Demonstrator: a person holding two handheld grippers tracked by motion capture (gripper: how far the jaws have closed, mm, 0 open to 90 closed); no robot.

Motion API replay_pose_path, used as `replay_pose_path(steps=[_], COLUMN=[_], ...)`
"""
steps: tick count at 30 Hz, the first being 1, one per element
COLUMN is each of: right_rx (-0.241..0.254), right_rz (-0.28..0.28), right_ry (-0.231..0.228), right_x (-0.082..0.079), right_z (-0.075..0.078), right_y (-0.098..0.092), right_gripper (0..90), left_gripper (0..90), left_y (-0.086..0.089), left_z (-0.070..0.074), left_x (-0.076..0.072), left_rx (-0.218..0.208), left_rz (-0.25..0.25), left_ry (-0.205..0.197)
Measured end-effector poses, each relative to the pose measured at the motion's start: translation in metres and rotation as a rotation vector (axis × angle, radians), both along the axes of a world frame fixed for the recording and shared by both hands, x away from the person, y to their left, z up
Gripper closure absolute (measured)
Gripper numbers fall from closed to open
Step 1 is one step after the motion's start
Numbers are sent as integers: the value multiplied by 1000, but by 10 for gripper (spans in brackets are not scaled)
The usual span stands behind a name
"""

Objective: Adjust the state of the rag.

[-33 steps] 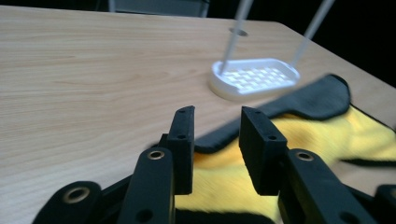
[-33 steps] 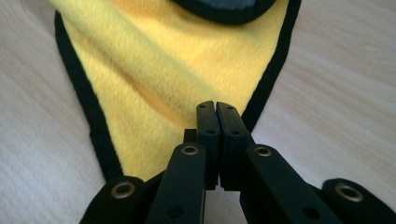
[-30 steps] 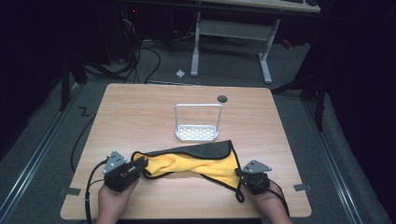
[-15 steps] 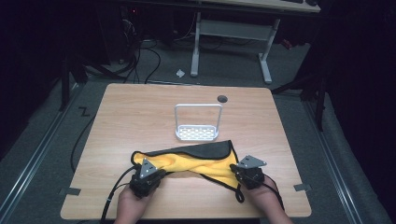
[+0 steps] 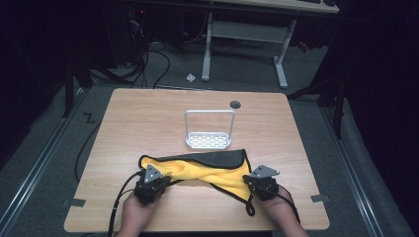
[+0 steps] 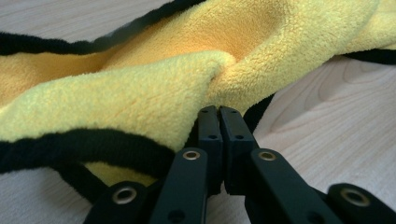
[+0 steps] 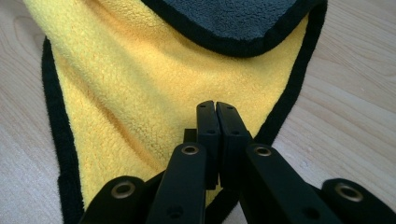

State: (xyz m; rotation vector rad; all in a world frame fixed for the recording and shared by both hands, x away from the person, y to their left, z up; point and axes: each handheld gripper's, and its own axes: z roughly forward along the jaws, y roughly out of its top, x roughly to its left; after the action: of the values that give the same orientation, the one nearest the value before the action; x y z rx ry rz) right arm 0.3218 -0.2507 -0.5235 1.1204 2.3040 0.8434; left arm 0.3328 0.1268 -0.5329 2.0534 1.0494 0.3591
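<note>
A yellow cloth (image 5: pixel 212 170) with black edging and a grey upper side lies crumpled near the table's front edge. My left gripper (image 5: pixel 160 181) sits at its left front part. The jaws have just been closing and now stand together, and a puckered yellow fold (image 6: pixel 219 70) is pinched at the left gripper's (image 6: pixel 219 112) tips. My right gripper (image 5: pixel 251 183) is at the cloth's right front corner. There the right gripper (image 7: pixel 215 108) is shut over the yellow side (image 7: pixel 140 93) near the black hem (image 7: pixel 285 93).
A small white wire rack (image 5: pixel 209 140) with a perforated base stands just behind the cloth. A round cable hole (image 5: pixel 235 104) is at the back of the wooden table (image 5: pixel 148 118). Cables trail from both grippers off the front edge.
My left gripper has moved right along the cloth's front edge and sunk onto it, its jaws closing on a fold. The cloth's left part has bunched. The right gripper has stayed put.
</note>
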Motion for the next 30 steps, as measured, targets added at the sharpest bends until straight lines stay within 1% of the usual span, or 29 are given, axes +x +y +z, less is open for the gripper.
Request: replay_pose_path(steps=[5,9,11,12,14,16,19,20,21,23,25,26,28,30], right_rx=[-4,-3,0,-1,-2,-9,-12,-16,-19,-23,-24,-27,-31,-29], right_rz=[-4,-20,-27,-29,-39,-51,-66,-69,-72,-78,-80,-84,-83,-84], right_ry=[-2,1,4,3,5,7,10,11,12,12,10,12,7,8], right_x=[0,-2,-3,-3,-6,-9,-14,-16,-17,-19,-20,-22,-23,-25], right_z=[0,0,0,0,1,1,2,2,2,2,2,2,2,2], right_y=[-1,-6,-9,-11,-13,-14,-17,-19,-19,-20,-21,-21,-21,-23], right_gripper=[895,895,895,895,895,895,894,894,894,894,894,894,894,894], left_gripper=[900,900,900,900,900,900,900,900,900,900,899,895,871,860], left_y=[9,14,18,21,26,33,39,40,39,36,32,31,26,20], left_z=[1,3,5,5,4,3,3,4,5,7,8,8,8,10], left_x=[-5,-11,-12,-14,-17,-22,-31,-33,-36,-39,-38,-37,-30,-24], left_rx=[-18,-7,-7,-13,-27,-45,-54,-50,-35,3,11,3,-34,-39], left_rz=[-11,-33,-52,-62,-72,-74,-82,-87,-94,-101,-111,-111,-114,-117], left_ry=[33,57,77,88,96,105,115,117,115,102,98,92,78,61])
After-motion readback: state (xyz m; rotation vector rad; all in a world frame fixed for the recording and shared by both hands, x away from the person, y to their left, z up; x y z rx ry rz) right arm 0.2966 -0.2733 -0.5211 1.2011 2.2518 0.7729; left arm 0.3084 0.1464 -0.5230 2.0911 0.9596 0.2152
